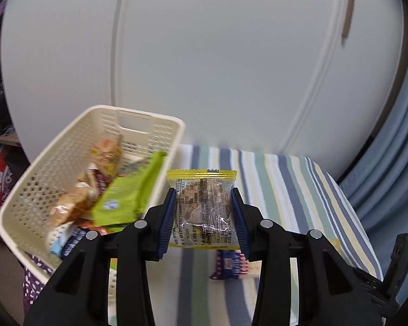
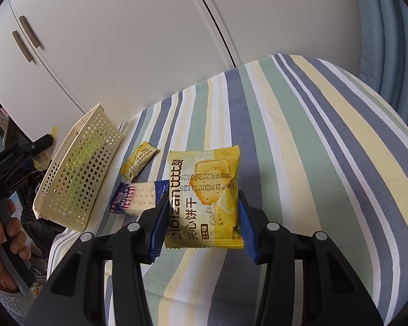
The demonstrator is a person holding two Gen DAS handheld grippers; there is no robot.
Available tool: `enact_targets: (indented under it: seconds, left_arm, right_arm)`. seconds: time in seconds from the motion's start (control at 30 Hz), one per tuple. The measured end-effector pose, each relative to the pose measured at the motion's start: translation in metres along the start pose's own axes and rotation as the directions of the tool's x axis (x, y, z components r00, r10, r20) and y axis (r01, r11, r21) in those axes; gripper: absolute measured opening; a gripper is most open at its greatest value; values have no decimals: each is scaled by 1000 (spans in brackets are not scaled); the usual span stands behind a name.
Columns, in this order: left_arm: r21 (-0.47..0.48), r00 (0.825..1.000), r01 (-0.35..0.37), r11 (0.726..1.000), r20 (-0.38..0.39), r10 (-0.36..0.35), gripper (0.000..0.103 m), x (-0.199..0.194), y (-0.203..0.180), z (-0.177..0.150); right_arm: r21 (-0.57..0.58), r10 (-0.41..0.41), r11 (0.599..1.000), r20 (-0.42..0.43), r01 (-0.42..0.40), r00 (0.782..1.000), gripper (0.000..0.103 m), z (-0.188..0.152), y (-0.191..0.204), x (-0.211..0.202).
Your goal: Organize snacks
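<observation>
My left gripper [image 1: 203, 201] is shut on a clear, yellow-edged snack packet [image 1: 203, 206] with a brown cake inside, held above the striped cloth just right of the cream basket [image 1: 40, 179]. The basket holds several snacks, among them a green packet [image 1: 127, 193]. My right gripper [image 2: 202, 209] is shut on a yellow biscuit packet [image 2: 204, 198], lifted over the cloth. On the cloth lie a blue-and-white cracker packet [image 2: 138, 197] and a small yellow packet [image 2: 139, 160], both between my right gripper and the basket [image 2: 79, 174].
A striped cloth [image 2: 299, 149] covers the surface. White cabinet doors [image 1: 217, 54] stand behind it and a blue curtain [image 1: 394, 163] hangs at the right. A person's hand [image 2: 5, 233] holds the left gripper's handle. Dark bags and clutter sit beyond the basket.
</observation>
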State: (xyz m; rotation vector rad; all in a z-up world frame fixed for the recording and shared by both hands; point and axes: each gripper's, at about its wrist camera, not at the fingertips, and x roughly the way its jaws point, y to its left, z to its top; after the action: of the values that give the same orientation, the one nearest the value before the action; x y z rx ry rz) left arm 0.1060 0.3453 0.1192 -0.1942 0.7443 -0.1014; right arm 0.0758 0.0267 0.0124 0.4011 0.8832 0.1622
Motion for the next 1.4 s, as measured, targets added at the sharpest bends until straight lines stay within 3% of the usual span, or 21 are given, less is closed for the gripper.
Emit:
enact_targets:
  seconds: [0.23,0.47,0.5,0.53,0.57,0.63,0.67,0.97,1.4]
  left_arm:
    - [-67,996,-78,995,29,80,41,-13,43,0]
    - [-59,993,-119,991,17,120,41,-3,50,-7]
    - [-54,991,-129,990,17,130,43,-2,49,-8]
    - [-50,990,-139,989,19,140,52,-1,47,-9]
    - [-51,989,-143,988,26,145,68,-2,47,-9]
    - [-60,987,-150,987,53,154,87,-8,48,-9]
    - [-62,984,-162,985,70,166,88,-11,48,-9]
    - [-133,975,-184,974,99,198,88,-23,70,-16]
    - [-142,962,-231,962,114,248,88,-24,79,-27]
  right_arm:
    - [0,1,1000,-3,-1,1000,47,1,0,1]
    - [3,4,1000,-6,-4,1000,47,1,-2,2]
    - [2,4,1000,-6,-4,1000,47,1,-2,2]
    - [1,5,1000,-6,-5,1000,47,1,-2,2]
    - [1,4,1000,-6,-4,1000,47,1,-2,2]
    - [1,5,1000,-6,-5,1000,47,1,-2,2]
    - [1,5,1000,-6,-5,1000,47,1,-2,2]
    - [4,9,1000,-7,-9,1000,47,1,-2,2]
    - [14,28,1000,34,-28,999,47,3,-4,-5]
